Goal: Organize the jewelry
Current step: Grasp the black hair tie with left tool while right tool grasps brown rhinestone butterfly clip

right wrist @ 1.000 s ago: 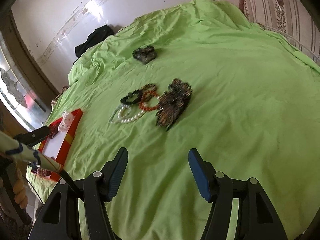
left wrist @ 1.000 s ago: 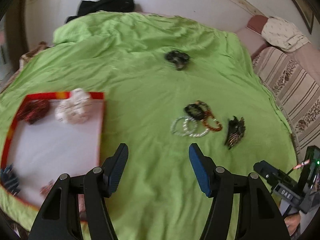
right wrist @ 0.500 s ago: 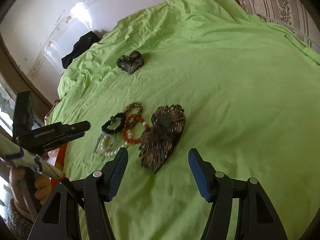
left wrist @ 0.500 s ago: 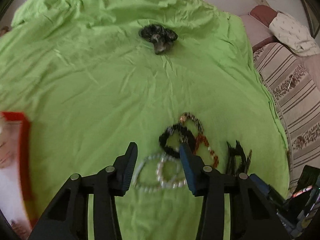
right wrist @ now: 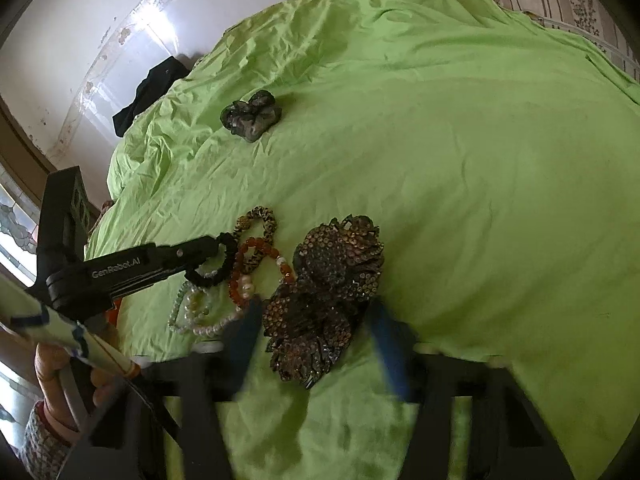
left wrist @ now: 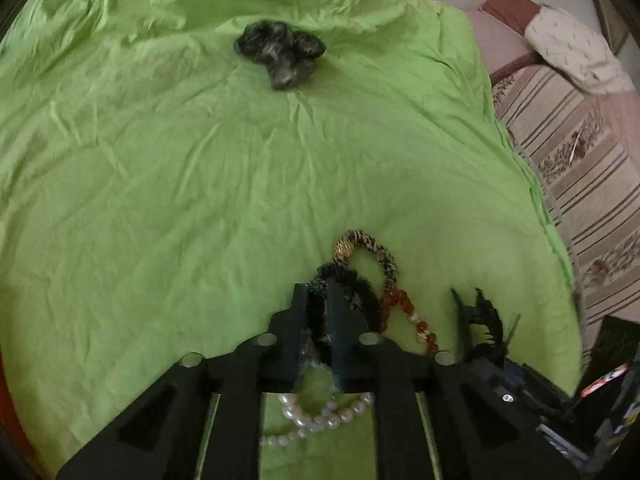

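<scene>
A heap of jewelry lies on the green sheet (left wrist: pixel 200 200). My left gripper (left wrist: pixel 318 292) has its jaws closing, and they pinch the black bead bracelet (left wrist: pixel 360 284). Around it lie a leopard-pattern bracelet (left wrist: pixel 372 248), an orange bead bracelet (left wrist: pixel 400 308) and pearl bracelets (left wrist: pixel 320 416). In the right wrist view the left gripper (right wrist: pixel 216 246) reaches in from the left onto the black bead bracelet (right wrist: pixel 212 276). My right gripper (right wrist: pixel 315 306) straddles the sequined hair claw (right wrist: pixel 332 272); its blurred jaws are closing, and the pads stand just clear of the claw.
A dark scrunchie (left wrist: pixel 280 52) lies alone farther up the sheet. A black garment (right wrist: pixel 152 92) sits at the bed's far edge by the wall. Striped bedding (left wrist: pixel 580 184) borders the sheet on the right. A red tray edge (left wrist: pixel 8 420) shows at far left. A person's hand (right wrist: pixel 52 364) holds the left tool.
My left gripper swung away from the tray, dropped onto the bracelets and closed on the black one. My right gripper came up to the sequined claw and its jaws narrowed.
</scene>
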Available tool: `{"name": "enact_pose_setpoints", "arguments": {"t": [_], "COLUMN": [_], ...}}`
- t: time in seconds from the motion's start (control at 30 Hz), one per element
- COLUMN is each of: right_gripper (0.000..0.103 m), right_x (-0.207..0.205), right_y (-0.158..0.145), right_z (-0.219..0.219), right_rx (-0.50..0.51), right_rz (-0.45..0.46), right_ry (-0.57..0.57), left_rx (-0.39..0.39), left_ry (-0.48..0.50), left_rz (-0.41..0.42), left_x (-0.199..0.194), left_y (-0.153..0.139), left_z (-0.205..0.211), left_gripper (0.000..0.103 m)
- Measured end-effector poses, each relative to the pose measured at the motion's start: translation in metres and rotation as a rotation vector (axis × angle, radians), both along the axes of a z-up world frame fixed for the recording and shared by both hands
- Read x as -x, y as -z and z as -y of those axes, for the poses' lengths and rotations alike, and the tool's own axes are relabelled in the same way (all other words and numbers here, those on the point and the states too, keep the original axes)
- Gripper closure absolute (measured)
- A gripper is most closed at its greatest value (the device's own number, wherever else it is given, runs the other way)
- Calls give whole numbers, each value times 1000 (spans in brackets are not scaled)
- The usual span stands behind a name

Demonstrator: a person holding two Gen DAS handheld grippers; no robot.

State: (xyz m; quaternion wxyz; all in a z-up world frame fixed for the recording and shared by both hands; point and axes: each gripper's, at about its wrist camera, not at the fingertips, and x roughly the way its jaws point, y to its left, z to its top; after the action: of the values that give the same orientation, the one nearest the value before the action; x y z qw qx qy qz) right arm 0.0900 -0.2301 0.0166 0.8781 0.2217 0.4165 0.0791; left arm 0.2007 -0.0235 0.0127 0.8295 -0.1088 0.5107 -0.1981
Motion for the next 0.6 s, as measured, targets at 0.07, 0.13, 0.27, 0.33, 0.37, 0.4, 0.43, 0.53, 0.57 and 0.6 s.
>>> {"name": "enact_pose_setpoints", "arguments": {"t": [0.07, 0.13, 0.27, 0.33, 0.37, 0.4, 0.43, 0.53, 0.57, 0.6], "right_gripper": [65, 65, 65, 65, 65, 65, 65, 65, 65, 65], "right_x": [4, 10, 22, 30, 35, 39, 43, 55, 59, 63], "right_y": [-4, -11, -22, -29, -33, -35, -39, -51, -56, -59], "right_z": [1, 2, 5, 5, 4, 4, 2, -5, -9, -12], "right_rx": [0, -3, -19, -21, -21, -22, -23, -19, -17, -15], "right_rz": [20, 35, 51, 59, 64, 67, 72, 91, 99, 105], "right_ry": [5, 11, 26, 29, 30, 30, 27, 12, 4, -3], "left_rx": [18, 40, 64, 76, 78, 79, 83, 91, 90, 85], "left_ry": [-30, -43, -45, -39, -40, -40, -41, -53, -60, -69], "left_rz": [3, 10, 60, 95, 109, 127, 147, 182, 195, 207], "left_x": [6, 17, 44, 61, 68, 77, 89, 113, 122, 132], "left_y": [-4, -14, -43, -62, -68, -76, -86, -104, -110, -114], "left_z": [-5, -9, -12, -14, -14, -16, -18, -26, -30, -35], "left_gripper": [96, 96, 96, 96, 96, 96, 96, 96, 96, 96]}}
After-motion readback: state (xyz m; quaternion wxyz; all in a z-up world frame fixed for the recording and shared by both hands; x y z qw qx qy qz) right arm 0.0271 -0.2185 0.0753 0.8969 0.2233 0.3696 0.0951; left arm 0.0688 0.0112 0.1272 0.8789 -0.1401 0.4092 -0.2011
